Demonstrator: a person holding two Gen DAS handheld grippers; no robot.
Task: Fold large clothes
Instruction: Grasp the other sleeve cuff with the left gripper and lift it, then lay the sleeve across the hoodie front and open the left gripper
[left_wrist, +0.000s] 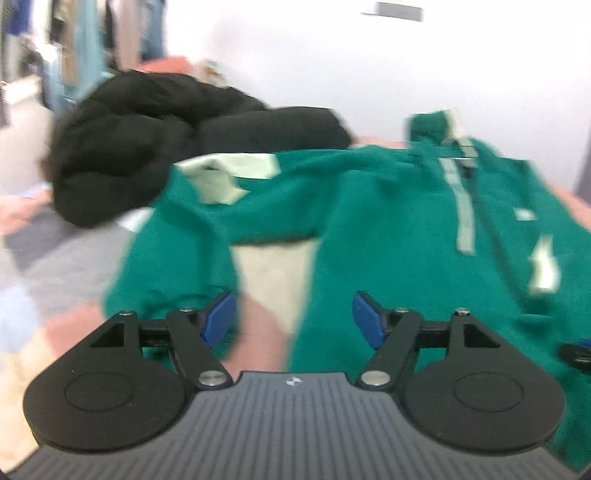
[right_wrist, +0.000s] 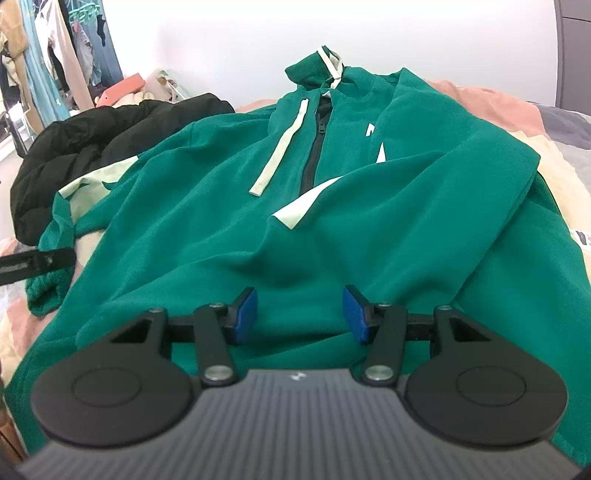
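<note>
No container shows in either view; we note only a bed covered by a patchwork bedspread of pink, cream and grey panels (left_wrist: 55, 258), and everything lies loose on it.

The task's thing, a large green fleece zip-up jacket with pale mint trim (right_wrist: 207, 206), lies spread front-up across the bedspread, collar toward the white wall, dark zip closed down the chest. A pale drawcord (right_wrist: 280, 151) runs down just beside the zip. One sleeve is folded across the chest on the right of the right wrist view. A bulky black padded coat (left_wrist: 147, 147) is heaped beyond the jacket's other sleeve, touching it.

From the left wrist, blurred, we see that sleeve (left_wrist: 173, 266) lying apart from the body, with bedspread between them, and hanging clothes far left. The right wrist view is sharp and shows the zip, the folded sleeve and a coral-coloured box (right_wrist: 125, 88) behind the coat; it also catches a black finger of the other tool at its left edge, by the sleeve cuff.

The left gripper (left_wrist: 293, 319) points down over the gap between sleeve and body, jaws released, nothing between the blue pads. The right gripper (right_wrist: 299, 314) hangs tilted down over the jacket's lower front, jaws apart, pads clear of the cloth.
</note>
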